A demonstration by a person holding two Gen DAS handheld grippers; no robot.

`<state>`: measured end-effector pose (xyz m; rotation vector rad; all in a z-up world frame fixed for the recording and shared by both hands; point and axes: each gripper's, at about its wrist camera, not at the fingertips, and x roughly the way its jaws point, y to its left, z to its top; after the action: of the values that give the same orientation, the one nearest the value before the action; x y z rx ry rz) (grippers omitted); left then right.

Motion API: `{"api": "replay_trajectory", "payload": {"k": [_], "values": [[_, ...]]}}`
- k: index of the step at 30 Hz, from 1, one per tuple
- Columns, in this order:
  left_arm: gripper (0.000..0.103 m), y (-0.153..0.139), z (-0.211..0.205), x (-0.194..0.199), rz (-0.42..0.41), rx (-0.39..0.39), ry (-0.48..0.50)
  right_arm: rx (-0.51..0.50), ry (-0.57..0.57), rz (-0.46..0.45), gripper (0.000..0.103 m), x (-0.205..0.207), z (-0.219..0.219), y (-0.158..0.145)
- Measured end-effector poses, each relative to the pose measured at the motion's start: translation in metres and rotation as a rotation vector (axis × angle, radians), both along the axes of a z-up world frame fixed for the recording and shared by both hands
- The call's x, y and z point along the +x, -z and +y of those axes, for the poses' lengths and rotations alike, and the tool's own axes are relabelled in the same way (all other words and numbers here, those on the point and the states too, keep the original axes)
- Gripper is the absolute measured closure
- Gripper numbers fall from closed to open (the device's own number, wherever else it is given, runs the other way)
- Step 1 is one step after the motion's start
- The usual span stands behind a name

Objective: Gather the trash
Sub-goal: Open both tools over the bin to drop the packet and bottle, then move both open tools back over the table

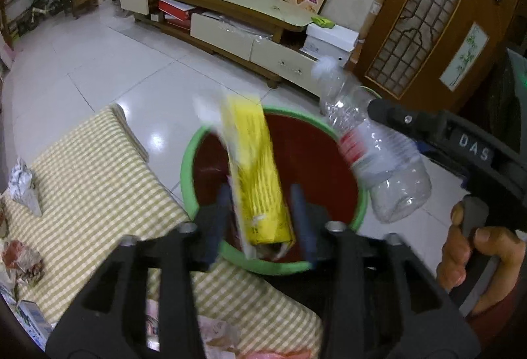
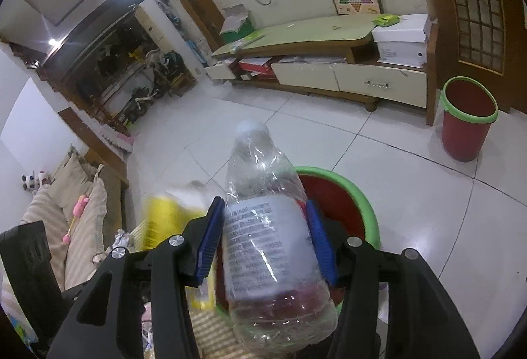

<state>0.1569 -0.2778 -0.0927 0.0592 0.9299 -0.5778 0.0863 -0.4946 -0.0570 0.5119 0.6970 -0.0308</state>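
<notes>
Jaws of the left gripper [image 1: 260, 220] stand apart around a yellow pack [image 1: 257, 168], above the bin [image 1: 189, 174]. Right gripper [image 2: 263, 237] jaws bracket a bottle [image 2: 266, 234], loosely; grip uncertain.

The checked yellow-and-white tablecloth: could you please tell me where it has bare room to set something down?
The checked yellow-and-white tablecloth is bare in its middle, between the crumpled grey paper and the green-rimmed red bin. Its left and near edges are crowded with wrappers.

The bin [image 1: 189, 168] was dark red with a green rim, the carton [image 1: 255, 174] yellow, the bottle [image 2: 263, 227] clear with a white label and red band, the cloth [image 1: 95, 174] checked yellow and white, the fingers [image 2: 210, 237] blue, and the floor [image 1: 98, 62] white-tiled.
</notes>
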Motion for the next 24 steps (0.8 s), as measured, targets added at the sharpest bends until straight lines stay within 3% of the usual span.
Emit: {"api": "replay_trajectory", "payload": {"k": [1, 8, 14, 20, 24], "values": [[0.049, -0.001, 0.001, 0.000, -0.008, -0.004, -0.006, -0.002, 0.005, -0.003, 0.038, 0.002, -0.002, -0.001], [0.049, -0.010, 0.029, -0.006, -0.011, -0.057, -0.074, -0.040, -0.017, -0.009, 0.038, -0.009, 0.004, -0.012], [0.047, -0.020, 0.072, -0.024, 0.000, -0.085, -0.162, -0.072, -0.091, -0.002, 0.038, -0.023, 0.038, -0.022], [0.042, -0.024, 0.132, -0.057, -0.007, -0.087, -0.278, -0.120, -0.210, 0.035, 0.038, -0.038, 0.091, -0.021], [0.039, -0.020, 0.193, -0.087, 0.001, -0.062, -0.409, -0.115, -0.267, 0.071, 0.038, -0.049, 0.123, -0.013]]}}
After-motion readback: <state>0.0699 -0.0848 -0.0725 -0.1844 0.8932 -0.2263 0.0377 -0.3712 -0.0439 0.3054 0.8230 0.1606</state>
